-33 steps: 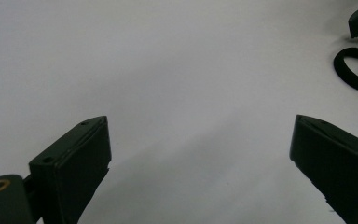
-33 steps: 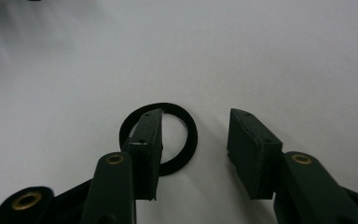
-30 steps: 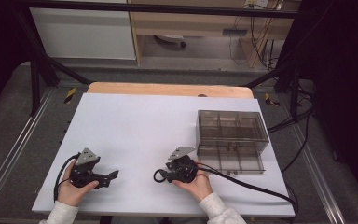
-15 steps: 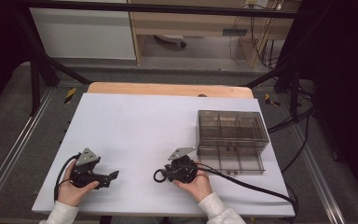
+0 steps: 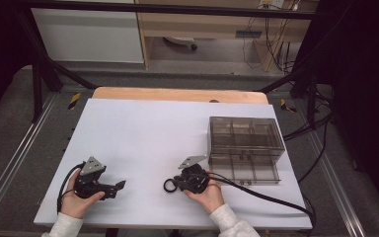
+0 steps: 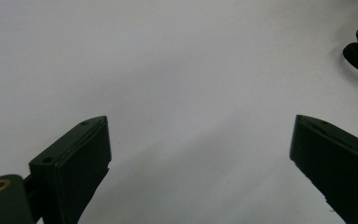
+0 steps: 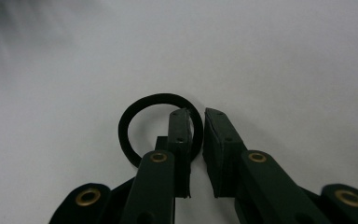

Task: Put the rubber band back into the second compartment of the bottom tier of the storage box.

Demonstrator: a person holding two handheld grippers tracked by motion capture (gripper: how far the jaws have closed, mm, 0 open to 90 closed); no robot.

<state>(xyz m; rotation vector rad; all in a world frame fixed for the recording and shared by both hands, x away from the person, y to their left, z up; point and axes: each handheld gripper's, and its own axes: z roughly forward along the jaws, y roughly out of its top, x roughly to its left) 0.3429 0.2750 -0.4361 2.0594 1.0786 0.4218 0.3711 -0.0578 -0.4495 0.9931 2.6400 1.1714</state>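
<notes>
The right tool (image 7: 196, 116) is clamped on a black ring (image 7: 135, 116) by one thin edge, low in frame. The ring could slip free if tugged. The left tool (image 6: 200, 140) is held wide apart over bare counter (image 6: 168, 56).

white bench (image 5: 143, 133), wood strip (image 5: 177, 94) showing along its far edge. clear box (image 5: 246, 148) with compartments sits on the right half, its front drawer pulled toward the near edge. black ring (image 5: 170, 185) lies flat near the front, left of the box and apart from it. left tool (image 5: 120, 186) rests at the near left corner, right tool (image 5: 173, 184) at the ring, both low on the surface.
</notes>
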